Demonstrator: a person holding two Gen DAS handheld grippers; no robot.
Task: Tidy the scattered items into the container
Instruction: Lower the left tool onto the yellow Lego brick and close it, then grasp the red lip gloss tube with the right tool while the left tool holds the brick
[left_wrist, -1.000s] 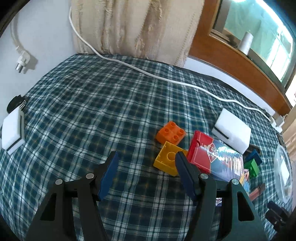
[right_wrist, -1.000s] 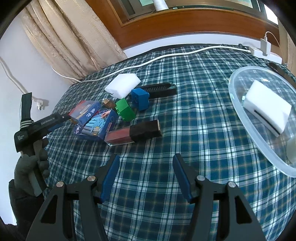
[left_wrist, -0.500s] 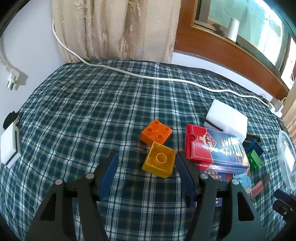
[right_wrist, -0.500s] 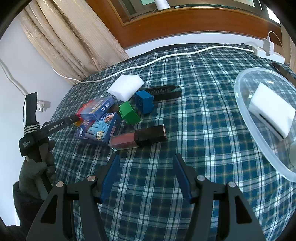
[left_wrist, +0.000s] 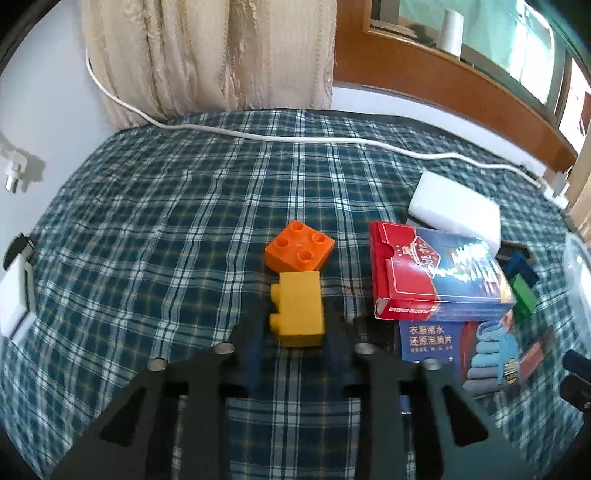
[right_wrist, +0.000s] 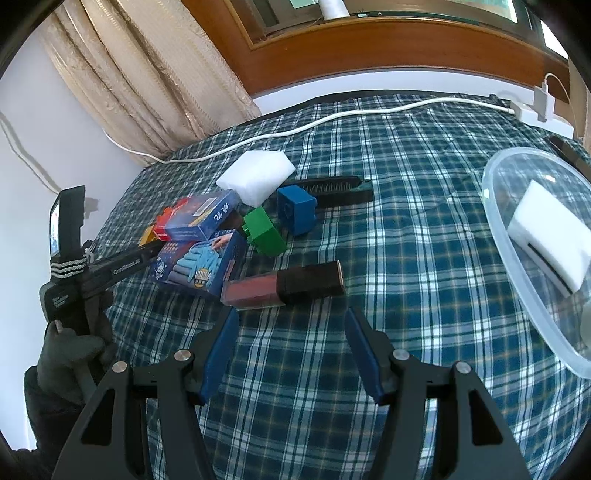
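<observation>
While the right gripper (right_wrist: 290, 347) is held half open over bare plaid cloth (right_wrist: 406, 258), the left gripper (left_wrist: 295, 341) is clamped on the yellow block (left_wrist: 297, 308), tipped sideways just beside the orange block (left_wrist: 299, 249). The clear container (right_wrist: 517, 266) sits far right, a white sponge (right_wrist: 550, 236) inside.

We read white Chinese characters, 衣服缩水还原泡腾片, on the blue box (left_wrist: 458, 347) beside the red-and-blue card box (left_wrist: 436, 273). The left gripper (right_wrist: 122, 267) bore white lettering like "GenRobot", partly blurred. Other print was too small.
</observation>
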